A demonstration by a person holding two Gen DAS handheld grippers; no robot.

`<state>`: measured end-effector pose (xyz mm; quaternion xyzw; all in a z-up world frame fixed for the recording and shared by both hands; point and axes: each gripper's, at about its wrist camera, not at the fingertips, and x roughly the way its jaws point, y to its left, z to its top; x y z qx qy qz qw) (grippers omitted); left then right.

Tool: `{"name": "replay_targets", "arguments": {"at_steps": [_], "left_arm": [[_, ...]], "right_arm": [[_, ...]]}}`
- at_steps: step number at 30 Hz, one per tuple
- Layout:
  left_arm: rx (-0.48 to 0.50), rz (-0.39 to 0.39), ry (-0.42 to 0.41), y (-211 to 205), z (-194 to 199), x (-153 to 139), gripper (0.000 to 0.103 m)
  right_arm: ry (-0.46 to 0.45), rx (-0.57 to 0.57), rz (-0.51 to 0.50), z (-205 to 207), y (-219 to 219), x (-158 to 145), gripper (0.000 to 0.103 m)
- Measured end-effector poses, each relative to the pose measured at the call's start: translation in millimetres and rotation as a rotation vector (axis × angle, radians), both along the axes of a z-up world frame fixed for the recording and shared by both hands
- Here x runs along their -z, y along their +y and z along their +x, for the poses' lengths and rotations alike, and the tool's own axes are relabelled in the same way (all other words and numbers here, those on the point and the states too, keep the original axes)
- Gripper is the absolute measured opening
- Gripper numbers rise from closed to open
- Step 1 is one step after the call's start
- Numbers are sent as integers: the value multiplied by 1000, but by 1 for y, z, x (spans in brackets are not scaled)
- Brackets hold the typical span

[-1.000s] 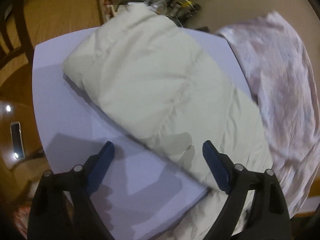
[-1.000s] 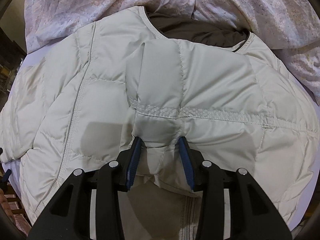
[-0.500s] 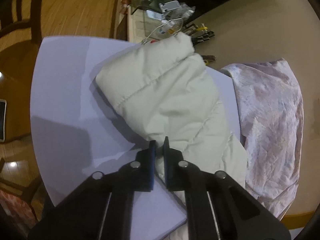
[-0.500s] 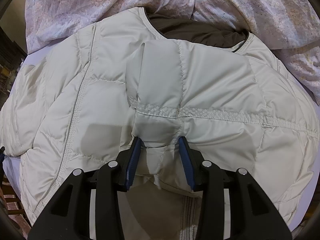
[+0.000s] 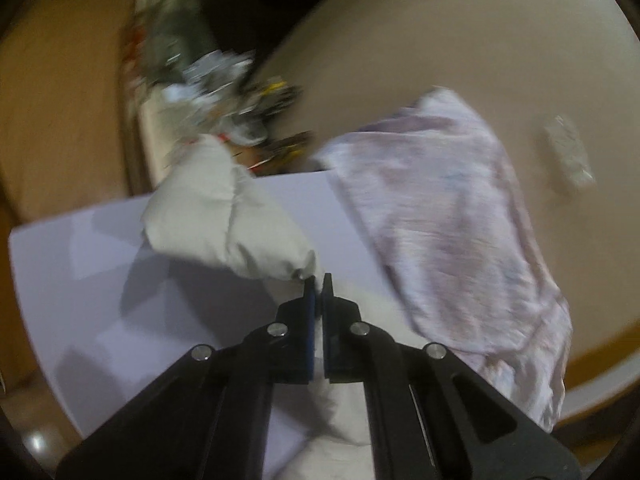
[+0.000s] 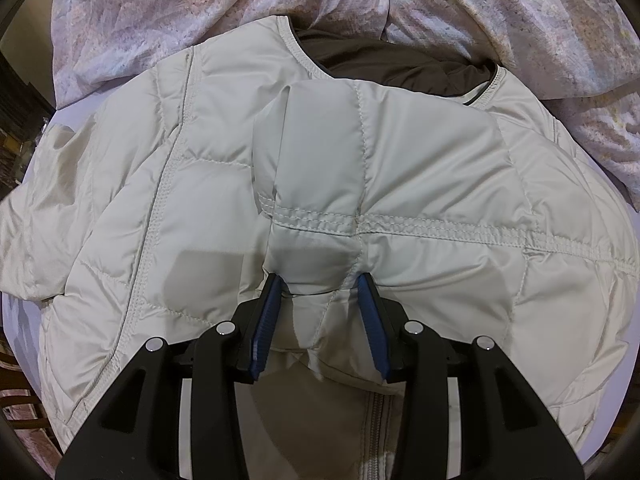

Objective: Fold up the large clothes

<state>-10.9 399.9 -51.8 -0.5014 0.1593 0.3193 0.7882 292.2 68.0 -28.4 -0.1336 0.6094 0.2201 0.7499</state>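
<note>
Your left gripper (image 5: 318,280) was clenched on the edge of the puffy cream jacket (image 6: 224,184); in the left wrist view the blue pads sat almost together with a sliver of pale fabric pinched between them. From the tips the sleeve (image 5: 228,220) ran toward 10 o'clock, lifted off the lavender sheet (image 5: 80,264) and throwing a shadow on it. That view was motion-blurred. At 12 o'clock beyond the sleeve was a heap of clutter (image 5: 216,80), too smeared to identify. At 2 o'clock a pink floral cloth (image 5: 448,216) draped over the sheet's edge, with the tan table (image 5: 460,36) behind it. Your right gripper (image 6: 320,286) pointed steeply down onto the jacket body, pads part-way apart and grasping a raised fold of the quilted fabric; the fold bulged up between them. Jacket lay spread across the right wrist view, left sleeve out at 9 o'clock, dark brown lining (image 6: 392,64) showing at the collar at 12 o'clock, zipper (image 6: 374,428) at 6 o'clock between the finger arms. The floral cloth lay bunched along the top, 10 to 2 o'clock.
</note>
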Motion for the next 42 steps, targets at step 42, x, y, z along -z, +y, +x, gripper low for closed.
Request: {"name": "replay_targets", "arguments": {"at_steps": [42], "left_arm": [[1118, 294, 319, -321, 250, 28, 27]], "right_arm": [[-66, 246, -6, -18, -166, -45, 53]]}}
